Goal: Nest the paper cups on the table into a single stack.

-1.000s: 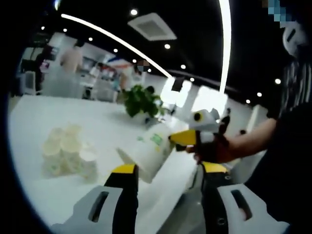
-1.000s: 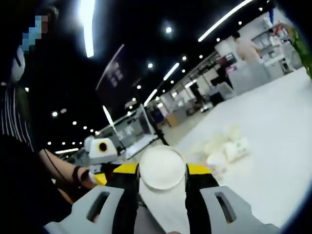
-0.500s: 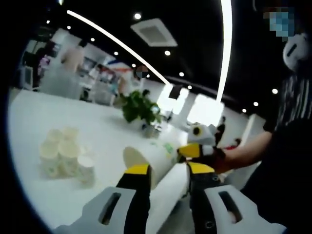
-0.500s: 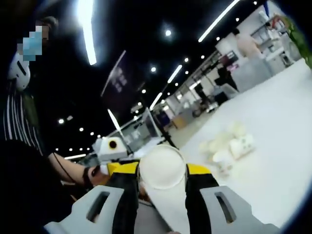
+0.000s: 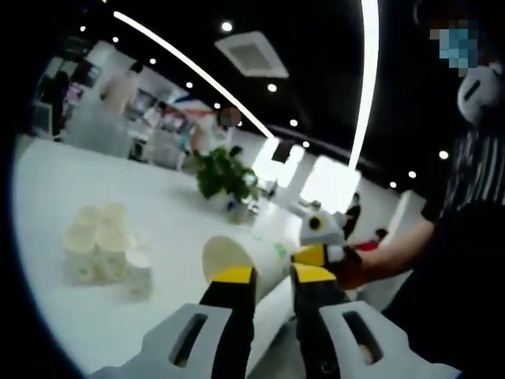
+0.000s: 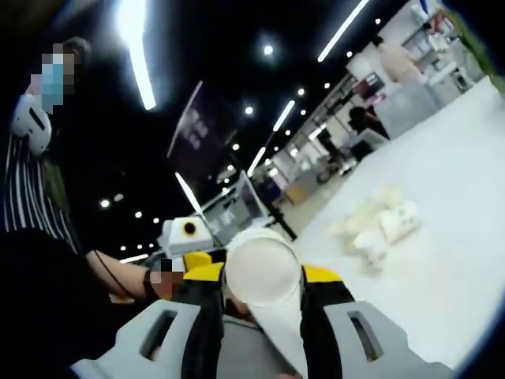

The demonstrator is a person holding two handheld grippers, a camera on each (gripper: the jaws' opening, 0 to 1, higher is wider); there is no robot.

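In my right gripper view, the right claw [image 6: 263, 296] is clamped on a white tapered paper cup [image 6: 264, 304], its two yellow-tipped jaws pressed against the cup's sides and the round base facing my camera. Behind that base I see the left claw [image 6: 189, 254], with a hand around it, close against the cup.

In the left gripper view the same cup [image 5: 245, 264] lies sideways in the air above the edge of the white surface [image 5: 150, 213], its open mouth turned toward the left and green print on its wall. My left claw [image 5: 274, 278] has its jaws drawn close together with only a narrow gap, and the cup's wall sits just ahead of the tips; I cannot tell whether they pinch it or merely touch it. The right claw [image 5: 319, 254] grips the cup's far end.

The remaining white paper cups [image 5: 102, 253] stand in a tight cluster on the surface, well apart from the held cup; the right gripper view shows that cluster [image 6: 379, 225] with some lying on their sides. A green potted plant [image 5: 227, 175] stands farther back on the surface.
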